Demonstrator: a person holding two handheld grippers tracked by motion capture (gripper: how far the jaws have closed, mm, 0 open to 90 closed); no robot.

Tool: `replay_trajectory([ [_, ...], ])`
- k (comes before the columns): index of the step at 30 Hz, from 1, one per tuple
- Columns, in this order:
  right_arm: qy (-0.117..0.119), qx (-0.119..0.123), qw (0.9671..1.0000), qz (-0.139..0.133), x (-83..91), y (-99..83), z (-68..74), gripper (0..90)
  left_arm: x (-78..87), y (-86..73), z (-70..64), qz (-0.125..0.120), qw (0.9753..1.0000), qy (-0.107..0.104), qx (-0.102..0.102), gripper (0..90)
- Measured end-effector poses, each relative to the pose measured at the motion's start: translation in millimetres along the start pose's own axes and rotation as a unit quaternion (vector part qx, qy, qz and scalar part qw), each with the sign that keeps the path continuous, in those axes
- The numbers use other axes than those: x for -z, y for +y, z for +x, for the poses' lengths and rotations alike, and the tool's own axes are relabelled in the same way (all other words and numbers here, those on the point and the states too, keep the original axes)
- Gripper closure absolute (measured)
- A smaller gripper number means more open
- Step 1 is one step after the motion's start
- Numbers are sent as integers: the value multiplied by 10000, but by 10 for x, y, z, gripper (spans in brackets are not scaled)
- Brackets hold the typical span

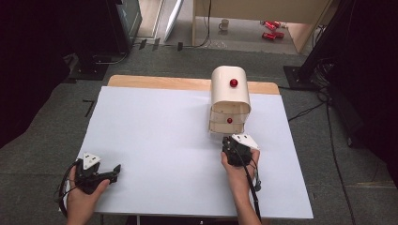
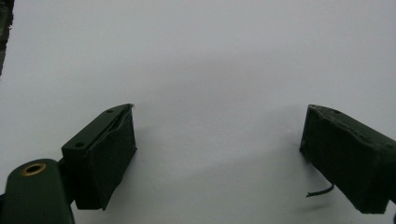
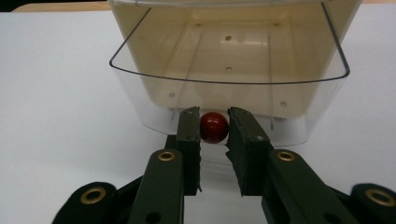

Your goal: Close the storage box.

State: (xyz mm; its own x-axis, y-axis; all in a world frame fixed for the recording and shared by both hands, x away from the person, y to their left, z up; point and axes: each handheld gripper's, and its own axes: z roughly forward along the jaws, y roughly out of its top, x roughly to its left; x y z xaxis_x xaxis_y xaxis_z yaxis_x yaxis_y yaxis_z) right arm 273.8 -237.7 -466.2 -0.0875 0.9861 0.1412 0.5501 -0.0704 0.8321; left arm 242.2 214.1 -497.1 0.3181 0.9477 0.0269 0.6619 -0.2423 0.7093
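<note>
The right claw [image 1: 233,142] sat at the front of the cream drawer unit [image 1: 229,96], which stood toward the far edge of the white surface [image 1: 155,140], right of centre. In the right gripper view that right claw [image 3: 214,128] had its two black jaws pressed in on the red knob [image 3: 214,127] of the bottom drawer [image 3: 229,81], one pad on each side of the ball. The drawer itself was clear-fronted and cream inside, its curved transparent rim standing out ahead of the cabinet body, with nothing lying in the part that could be seen. A second red knob [image 1: 233,83] showed higher up on the rounded top of the unit. Around the cabinet the surface lay bare to the left, while the right edge ran near the unit's side and the far wooden edge [image 1: 159,82] sat just behind it. The left claw [image 1: 115,170] rested near the front left corner of the surface, well apart from the drawer unit, held in the person's left hand [image 1: 82,197]. In the left gripper view its jaws stood spread wide over plain white sheet, gripping nothing, with a short dark thread hanging from one pad. Between the two claws stretched a broad open run of surface.
</note>
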Motion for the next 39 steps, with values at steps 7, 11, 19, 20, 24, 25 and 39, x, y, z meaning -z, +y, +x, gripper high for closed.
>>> replay_trajectory([
  [7, -24, 38, 10000, 14, -57, 28, -5, 755, 0, 0, 0, 0, 10000, -1, 0, 105],
  [11, -44, 52, 10000, 14, -88, 52, -9, 755, 0, 0, 0, 0, 10000, -1, 0, 106],
  [19, -61, 52, 10000, 14, -137, 85, -17, 752, 0, 0, 0, 0, 10000, -1, 1, 105],
  [20, -63, 49, 10000, 9, -144, 86, -18, 752, 0, 0, 0, 1, 10000, -2, -1, 105],
  [24, -48, 45, 10000, 25, -165, 91, -27, 749, 0, 0, 0, 0, 10000, -1, 1, 105],
  [25, -50, 45, 10000, 35, -168, 94, -27, 748, 0, 0, 0, 0, 10000, -1, 0, 106],
  [39, 33, 10, 10000, 91, -196, 108, -58, 679, 0, 0, 1, 1, 10000, -3, 1, 106],
])
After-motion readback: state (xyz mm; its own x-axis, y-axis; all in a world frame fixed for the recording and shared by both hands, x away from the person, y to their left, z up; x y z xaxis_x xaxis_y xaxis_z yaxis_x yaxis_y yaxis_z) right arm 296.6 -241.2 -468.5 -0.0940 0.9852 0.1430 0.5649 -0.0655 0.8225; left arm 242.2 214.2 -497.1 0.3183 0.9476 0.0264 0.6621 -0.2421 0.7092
